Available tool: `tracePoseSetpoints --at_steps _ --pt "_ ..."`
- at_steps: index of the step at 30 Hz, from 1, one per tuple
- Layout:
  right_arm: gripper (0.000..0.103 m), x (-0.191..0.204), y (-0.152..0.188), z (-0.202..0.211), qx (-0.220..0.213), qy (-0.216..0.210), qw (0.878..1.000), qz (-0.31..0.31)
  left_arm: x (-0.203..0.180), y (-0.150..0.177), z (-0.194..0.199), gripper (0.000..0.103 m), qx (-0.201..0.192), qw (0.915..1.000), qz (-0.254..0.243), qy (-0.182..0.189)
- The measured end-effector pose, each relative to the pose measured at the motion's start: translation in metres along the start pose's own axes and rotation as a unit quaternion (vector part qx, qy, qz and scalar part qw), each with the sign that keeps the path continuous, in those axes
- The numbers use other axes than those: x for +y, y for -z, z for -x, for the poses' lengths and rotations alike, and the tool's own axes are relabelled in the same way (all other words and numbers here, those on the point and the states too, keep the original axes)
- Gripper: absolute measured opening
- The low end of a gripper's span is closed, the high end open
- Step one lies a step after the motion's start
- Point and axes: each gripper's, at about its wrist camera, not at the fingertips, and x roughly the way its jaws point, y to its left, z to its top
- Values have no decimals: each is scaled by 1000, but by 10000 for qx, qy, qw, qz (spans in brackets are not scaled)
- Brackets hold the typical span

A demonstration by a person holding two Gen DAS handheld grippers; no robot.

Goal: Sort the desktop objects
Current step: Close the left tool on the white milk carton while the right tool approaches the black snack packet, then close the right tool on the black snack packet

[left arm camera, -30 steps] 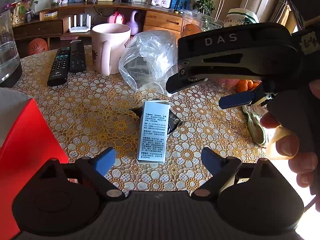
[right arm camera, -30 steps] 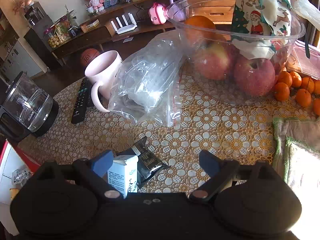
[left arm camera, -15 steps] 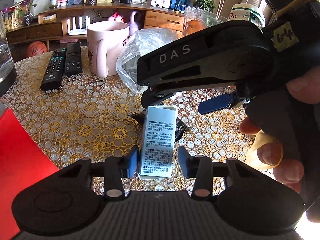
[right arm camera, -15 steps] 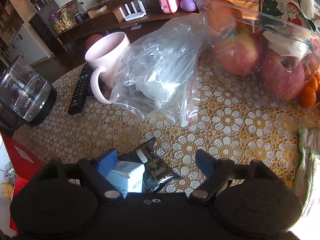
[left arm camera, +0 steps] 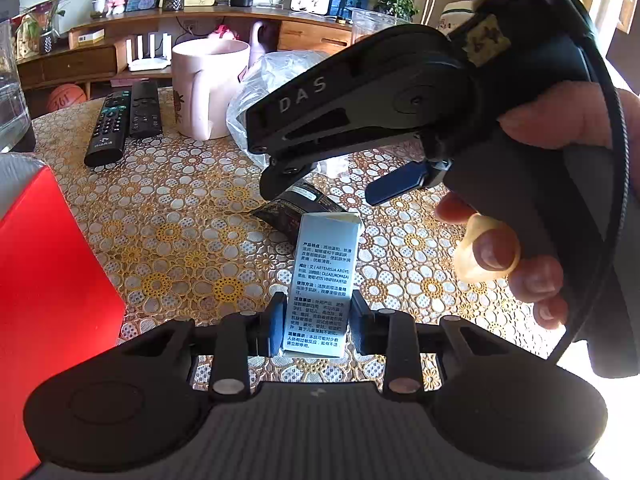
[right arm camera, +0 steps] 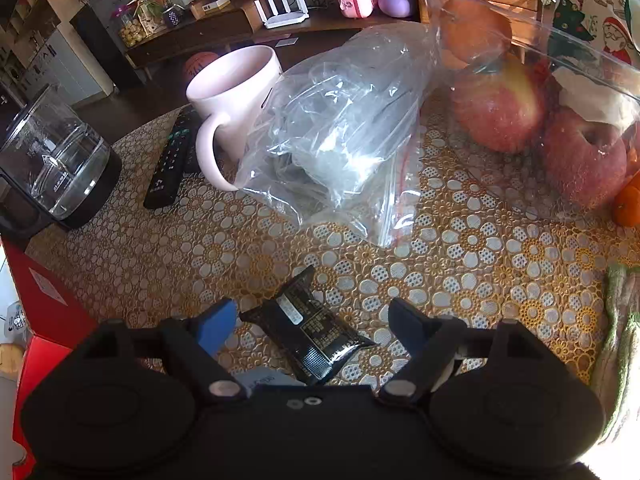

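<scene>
A: Why is your left gripper (left arm camera: 314, 326) low on the box (left arm camera: 322, 280)?

B: Its jaws are closing, pads pinching the near end. The box's long axis runs six to twelve, far end on the sachet (right arm camera: 310, 338).

A: And your right gripper (right arm camera: 310, 318)?

B: Wide but narrowing, straddling that sachet without touching, ready to take it.

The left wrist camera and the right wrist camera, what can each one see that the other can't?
Only the left wrist view shows the printed face of the white box, with the left gripper closing on it, and the person's hand around the right gripper's handle.

Only the right wrist view shows the fruit bowl with apples and the glass jug.

Both show the black sachet, pink mug, plastic bag, remotes and red box. The right gripper straddles the sachet, closing.
</scene>
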Motion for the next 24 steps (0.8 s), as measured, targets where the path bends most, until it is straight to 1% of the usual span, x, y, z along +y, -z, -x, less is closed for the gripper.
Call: tracePoseSetpoints --at_steps 2,3,4,5,7,9,10,11,14,19,24 --pt "75 4 2 -3 55 63 9999 102 0 1 0 31 -3 10000 -46 7" --pt "73 6 3 -4 84 99 9998 152 0 2 -1 31 -10 10000 -50 15" --pt "69 8 3 -6 121 111 9997 195 0 2 -1 31 -20 10000 -57 22" --pt "62 9 4 -8 153 107 9996 228 0 2 -1 31 -26 10000 -78 26" --pt "55 10 4 -10 171 161 9993 282 0 2 -1 31 -45 9999 -117 20" --pt "50 10 4 -10 168 194 9992 314 1 3 -1 31 -71 9999 -135 17" --pt "43 9 4 -9 161 186 9992 325 1 3 -1 31 -76 9999 -128 20" --pt "38 9 4 -9 146 205 9992 324 1 3 -1 31 -73 9999 -126 21" --pt "33 7 4 -5 84 203 9993 290 2 3 0 30 -77 9999 -88 19" --pt "32 4 8 3 47 304 9993 226 4 2 7 30 -104 9999 -31 18" --pt "32 -5 21 22 -4 367 9993 88 4 3 21 30 -127 9999 -12 43"
